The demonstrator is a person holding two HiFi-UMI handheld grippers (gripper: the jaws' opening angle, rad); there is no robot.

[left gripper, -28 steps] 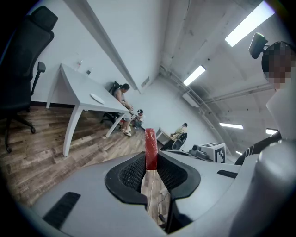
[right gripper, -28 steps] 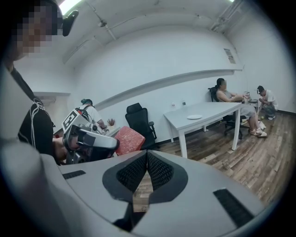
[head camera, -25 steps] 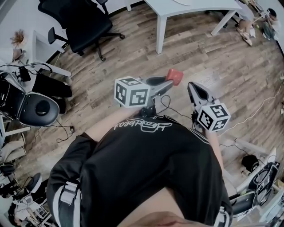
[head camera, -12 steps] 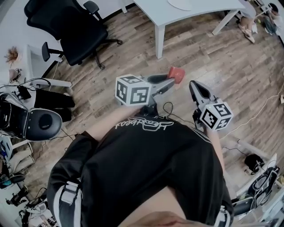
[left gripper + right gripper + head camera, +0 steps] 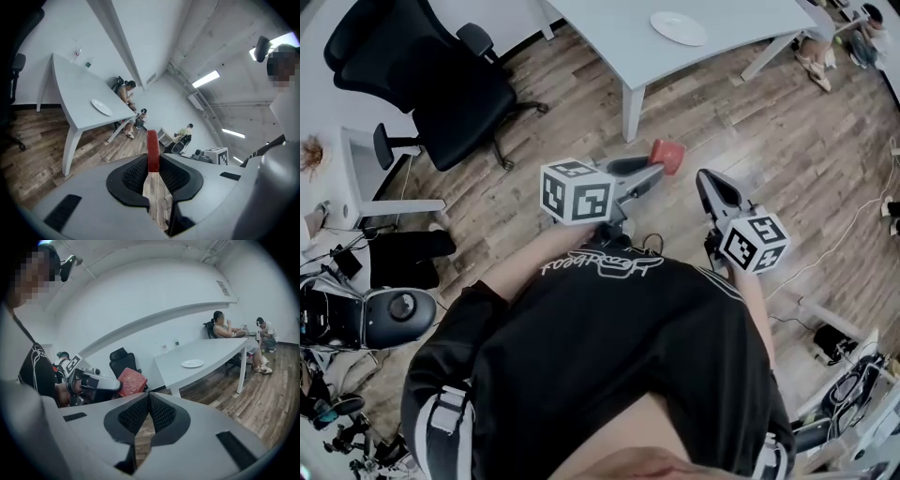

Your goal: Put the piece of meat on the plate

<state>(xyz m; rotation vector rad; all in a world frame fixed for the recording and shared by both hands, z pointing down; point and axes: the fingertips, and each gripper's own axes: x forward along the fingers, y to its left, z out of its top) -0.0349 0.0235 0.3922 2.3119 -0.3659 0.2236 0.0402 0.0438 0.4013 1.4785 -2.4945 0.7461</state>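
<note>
A red piece of meat [image 5: 668, 156] is clamped in my left gripper [image 5: 661, 169], held out over the wood floor; in the left gripper view the meat [image 5: 153, 151] stands edge-on between the pads. The right gripper view shows the meat [image 5: 131, 381] from the side, at the left gripper's tip. My right gripper [image 5: 710, 187] is beside it on the right, jaws together and empty [image 5: 149, 405]. A white plate [image 5: 679, 27] lies on the white table [image 5: 609, 37] ahead, also seen as the plate [image 5: 101, 107] and the plate [image 5: 192, 363].
A black office chair [image 5: 441, 84] stands at the left. Robot gear and cables [image 5: 366, 309] crowd the floor at lower left and right. Beyond the table several people sit, one of them on a chair [image 5: 224, 329]. A table leg [image 5: 632, 111] stands just ahead.
The person has walked toward the table: table and plate have come into the head view and nearer. Both grippers keep their pose, the meat still held.
</note>
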